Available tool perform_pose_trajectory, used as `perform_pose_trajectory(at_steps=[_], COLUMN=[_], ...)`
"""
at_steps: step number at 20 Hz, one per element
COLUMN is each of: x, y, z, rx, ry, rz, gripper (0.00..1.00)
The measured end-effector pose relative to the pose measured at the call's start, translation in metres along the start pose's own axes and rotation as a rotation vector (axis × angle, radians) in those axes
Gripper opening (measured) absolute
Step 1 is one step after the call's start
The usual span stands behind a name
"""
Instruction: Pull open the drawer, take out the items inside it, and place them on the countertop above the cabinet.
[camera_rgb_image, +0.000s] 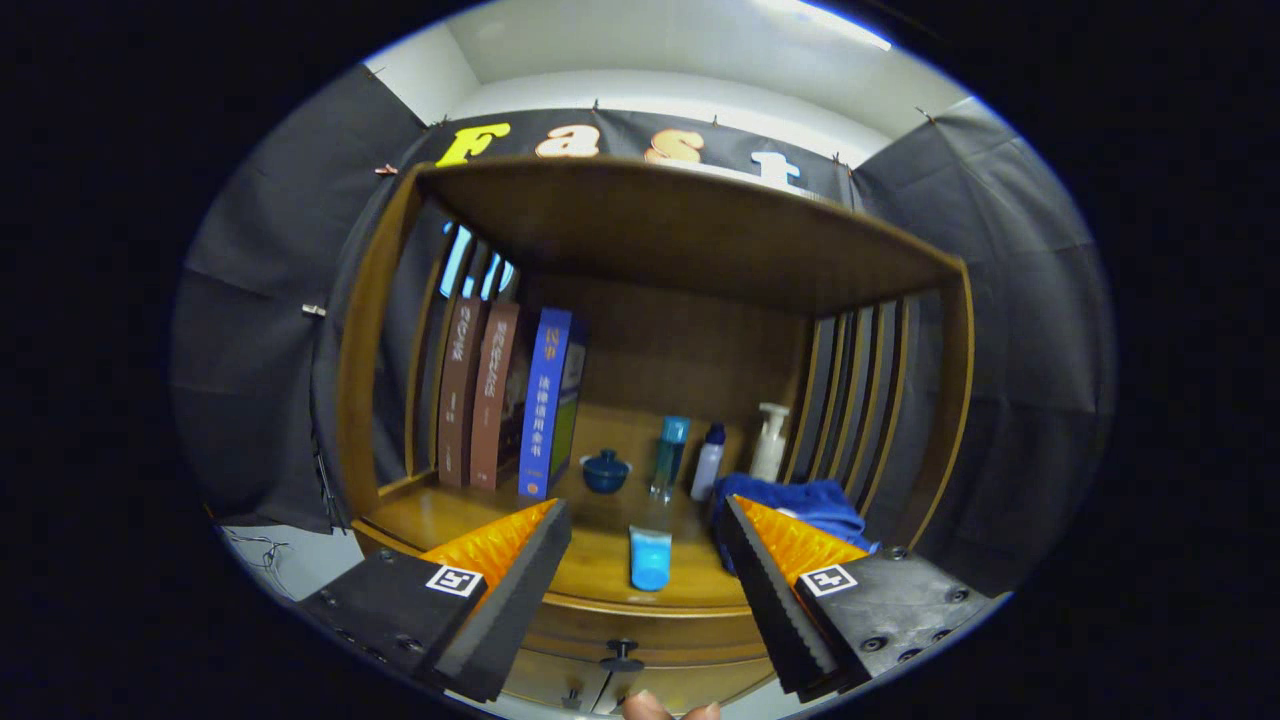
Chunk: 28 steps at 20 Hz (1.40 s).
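A wooden cabinet (650, 240) with an overhanging top board and slatted sides is seen across the centre of the frame, against the black cloth wall. Its countertop (600, 560) spans the lower middle, and the drawer (640, 640) beneath it is seen closed at the bottom centre, with a dark knob (622, 658) on its front between the two fingers. The gripper (640, 560) is held released, its fingers spread wide apart at the lower left and lower right with nothing gripped; the drawer knob lies low in the gap between them. Three upright books are stood at the left of the countertop: two brown books (478, 395) side by side and a blue book (548, 400) just to their right. A blue towel (800, 500) is bunched at the right, partly hidden behind the right finger. A white pump bottle (770, 440) is placed at the back right, beside a small white bottle with a dark cap (708, 460) and a tall teal bottle (670, 455). A small dark blue lidded pot (605, 470) is set left of the teal bottle. A light blue tube (650, 555) is stood near the front edge, between the fingers. Fingertips of a hand (665, 710) are glimpsed at the very bottom centre.
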<state>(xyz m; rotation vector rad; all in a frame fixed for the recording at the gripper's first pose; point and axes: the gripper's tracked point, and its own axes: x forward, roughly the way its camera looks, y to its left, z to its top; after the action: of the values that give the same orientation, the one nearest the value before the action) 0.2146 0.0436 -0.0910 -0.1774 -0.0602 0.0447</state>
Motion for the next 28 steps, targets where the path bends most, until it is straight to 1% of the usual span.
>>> perform_pose_trajectory(at_steps=[2,6,13,20,23,25,28], x=[-0.012,-0.038,-0.088,-0.152,-0.184,-0.204,-0.235], y=[0.003,0.004,-0.006,-0.005,-0.011,-0.01,-0.004], z=[0.028,0.075,0.14,0.169,0.189,0.197,0.203], rx=[0.011,0.081,0.106,0.148,0.132,0.143,0.185], ry=[-0.026,-0.027,-0.051,-0.025,-0.059,-0.069,-0.065], rz=[0.015,0.032,0.032,0.074,0.056,0.048,0.067], gripper=[0.99,0.99,0.99,0.99,0.99,0.99,0.99])
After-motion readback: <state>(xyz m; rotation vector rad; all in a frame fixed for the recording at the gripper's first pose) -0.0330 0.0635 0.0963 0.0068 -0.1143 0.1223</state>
